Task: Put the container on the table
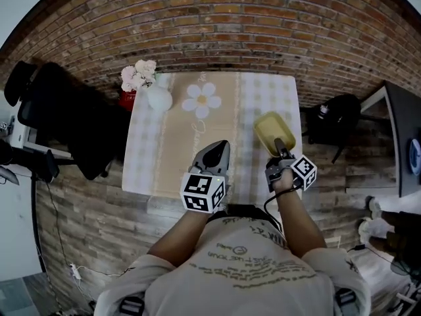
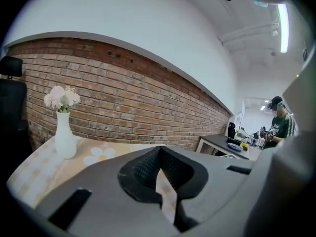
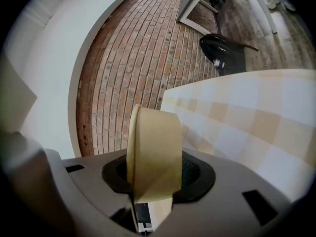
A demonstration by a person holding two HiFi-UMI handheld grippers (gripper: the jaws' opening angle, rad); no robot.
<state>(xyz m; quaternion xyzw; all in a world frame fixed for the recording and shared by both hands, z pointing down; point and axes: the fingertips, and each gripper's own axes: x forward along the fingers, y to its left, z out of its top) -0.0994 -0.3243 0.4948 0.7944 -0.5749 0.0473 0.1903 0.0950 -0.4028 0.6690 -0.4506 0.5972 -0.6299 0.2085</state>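
The yellow container [image 1: 274,131] sits clamped by its wall in the fingers of the right gripper [image 1: 281,151], jutting forward past the fingertips over the near right part of the counter [image 1: 148,143]. In the right gripper view the container [image 3: 155,152] fills the gap of the right gripper [image 3: 157,177], both fingers clenched on its side, with the checked cloth of the counter [image 3: 247,117] spreading just beyond the fingertips. Whether its base touches the cloth cannot be told from any view. The left gripper [image 1: 220,147] hovers well to the left of the right fingers, also over the near edge. In its own view the left gripper [image 2: 160,174] has its fingers drawn together with nothing between them, only a sliver of cloth showing through. Far ahead of those left fingers and off to their left, a white vase [image 2: 64,137] of pale flowers [image 2: 61,98] stands at the back of the counter. The step in hand looks to be the set-down. The next move likely calls for bringing the base flat onto the cloth below the fingers, releasing the grip on the wall, and drawing the fingers back without tipping it.
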